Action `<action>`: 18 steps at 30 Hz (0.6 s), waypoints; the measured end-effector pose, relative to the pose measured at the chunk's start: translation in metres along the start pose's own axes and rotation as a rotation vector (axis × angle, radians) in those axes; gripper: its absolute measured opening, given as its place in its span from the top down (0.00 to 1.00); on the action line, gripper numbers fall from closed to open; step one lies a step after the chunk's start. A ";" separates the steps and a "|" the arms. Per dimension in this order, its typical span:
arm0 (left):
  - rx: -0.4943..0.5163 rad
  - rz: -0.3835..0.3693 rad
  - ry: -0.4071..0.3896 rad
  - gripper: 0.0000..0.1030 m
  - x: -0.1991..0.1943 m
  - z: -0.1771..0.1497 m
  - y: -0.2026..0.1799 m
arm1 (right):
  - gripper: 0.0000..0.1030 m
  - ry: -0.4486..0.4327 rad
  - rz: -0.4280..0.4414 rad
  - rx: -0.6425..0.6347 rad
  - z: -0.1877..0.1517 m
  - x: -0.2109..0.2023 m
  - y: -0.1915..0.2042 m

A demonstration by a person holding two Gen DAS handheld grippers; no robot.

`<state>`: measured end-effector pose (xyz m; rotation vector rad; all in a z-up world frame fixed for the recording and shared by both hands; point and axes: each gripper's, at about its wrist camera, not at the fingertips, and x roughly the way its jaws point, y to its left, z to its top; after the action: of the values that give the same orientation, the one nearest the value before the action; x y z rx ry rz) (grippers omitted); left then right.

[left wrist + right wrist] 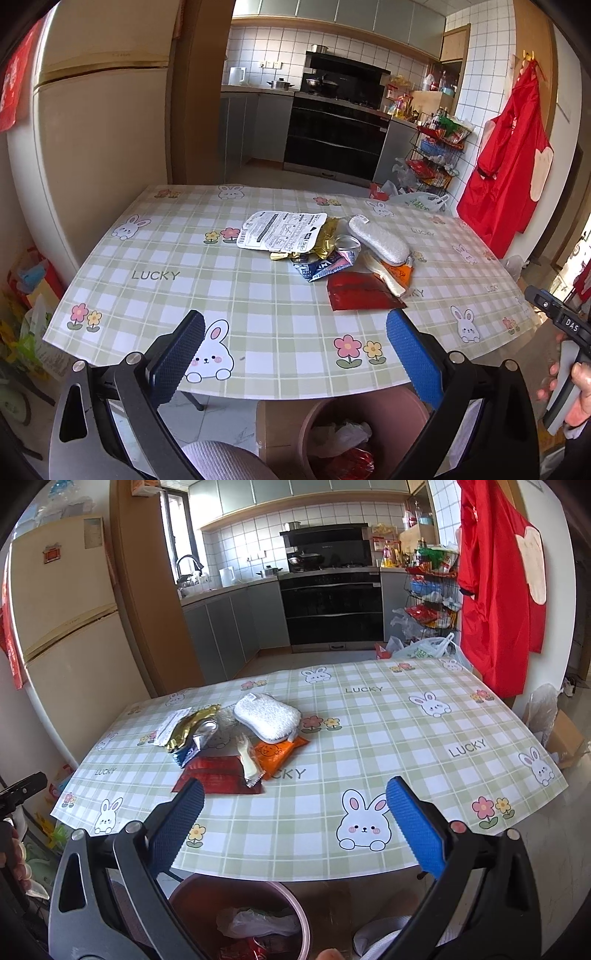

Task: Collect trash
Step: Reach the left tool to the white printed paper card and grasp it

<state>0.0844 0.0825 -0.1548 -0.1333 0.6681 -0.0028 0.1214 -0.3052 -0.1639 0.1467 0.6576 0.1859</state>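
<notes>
Two grippers hang over the near edge of a checked rabbit-print table (pixel 258 314), each spread wide with nothing between its blue pads. Through the left gripper (pixel 295 354) the trash sits ahead and a little right of centre, well apart from the fingertips: leftmost a white printed packet (pixel 282 230), then gold foil (pixel 327 236) over a crushed blue can (pixel 319 267), a white sponge (pixel 378 238), a cream-coloured wrapped fork (pixel 380 275) and, nearest the right pad, a dark red wrapper (pixel 360 293). Only this view shows the white packet's printed face — and, at its far right edge, a hand (pixel 576 391) gripping the other tool's handle. Below the table edge, between the fingers, stands a pink bin (pixel 354 439) holding a crumpled white bag and something red. Through the right gripper (pixel 295 834) the same heap lies ahead and to the left; the white packet is seen edge-on, while an orange packet (pixel 280 751) with a printed face, mostly hidden under the sponge in the other view, lies open to sight just right of the fork (pixel 248 762). The red wrapper (pixel 218 771) sits closest, its near corner just beyond the left pad's tip; the sponge (pixel 267 714) is farther back. The bin (pixel 236 915) appears here too, below and left of centre.
</notes>
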 end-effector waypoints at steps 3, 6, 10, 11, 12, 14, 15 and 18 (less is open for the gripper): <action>0.046 0.020 0.005 0.06 0.027 0.009 -0.007 | 0.06 0.018 -0.007 0.001 -0.003 0.012 -0.003; 0.090 0.044 0.039 0.06 0.061 0.020 -0.015 | 0.06 0.030 -0.013 -0.001 -0.004 0.024 -0.005; 0.114 0.060 0.075 0.09 0.111 0.035 -0.023 | 0.06 0.050 -0.010 0.005 -0.003 0.046 -0.010; 0.125 0.065 0.087 0.13 0.124 0.039 -0.025 | 0.06 0.056 -0.010 0.006 -0.003 0.052 -0.012; 0.135 0.069 0.098 0.14 0.137 0.043 -0.027 | 0.06 0.061 -0.008 0.009 -0.002 0.057 -0.013; 0.143 0.065 0.115 0.20 0.161 0.051 -0.031 | 0.06 0.072 -0.003 0.014 -0.002 0.067 -0.017; 0.138 0.053 0.127 0.22 0.173 0.055 -0.032 | 0.06 0.079 -0.002 0.017 -0.001 0.073 -0.019; 0.135 0.049 0.154 0.31 0.204 0.068 -0.035 | 0.06 0.094 -0.010 0.028 0.000 0.088 -0.026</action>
<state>0.2882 0.0468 -0.2241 0.0133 0.8227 -0.0110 0.1928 -0.3112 -0.2212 0.1621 0.7545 0.1746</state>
